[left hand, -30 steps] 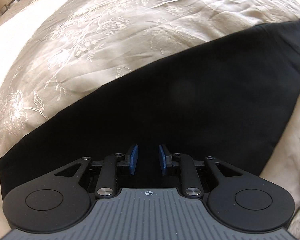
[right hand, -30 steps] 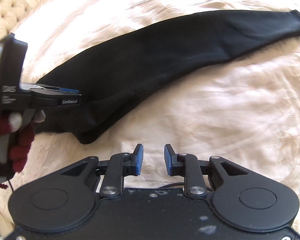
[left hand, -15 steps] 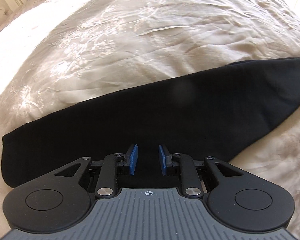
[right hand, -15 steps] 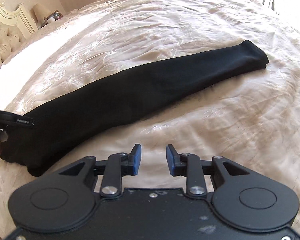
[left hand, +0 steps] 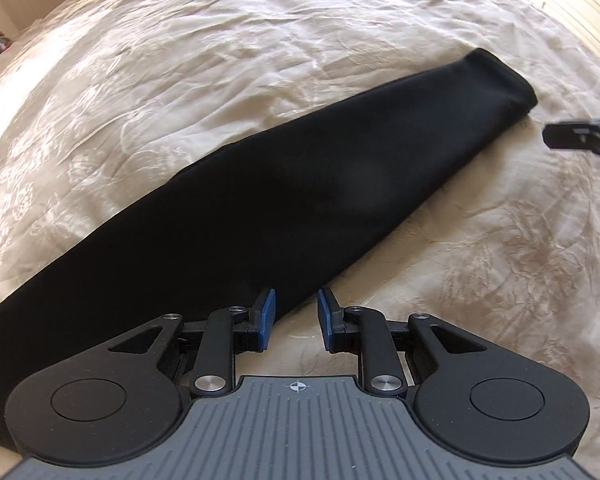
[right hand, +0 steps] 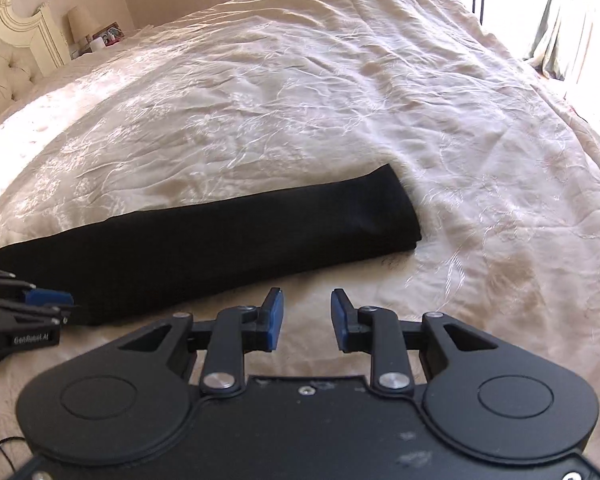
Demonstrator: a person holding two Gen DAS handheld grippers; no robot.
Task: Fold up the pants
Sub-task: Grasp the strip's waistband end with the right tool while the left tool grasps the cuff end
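A: Pants (left hand: 284, 208), black, lie folded into one long narrow strip across the cream embroidered bed (right hand: 340, 100), leg end flat on the cover.

B: And the left claw (left hand: 293, 318)?

A: Narrow gap, nothing between the blue pads; it hangs above the strip's near edge.

B: The right claw (right hand: 305, 318)?

A: Its jaws are closing on nothing, over bare bedspread just beside the pants, near the leg end.

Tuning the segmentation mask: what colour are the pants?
Solid black pants, no visible pattern; right wrist view shows it best.
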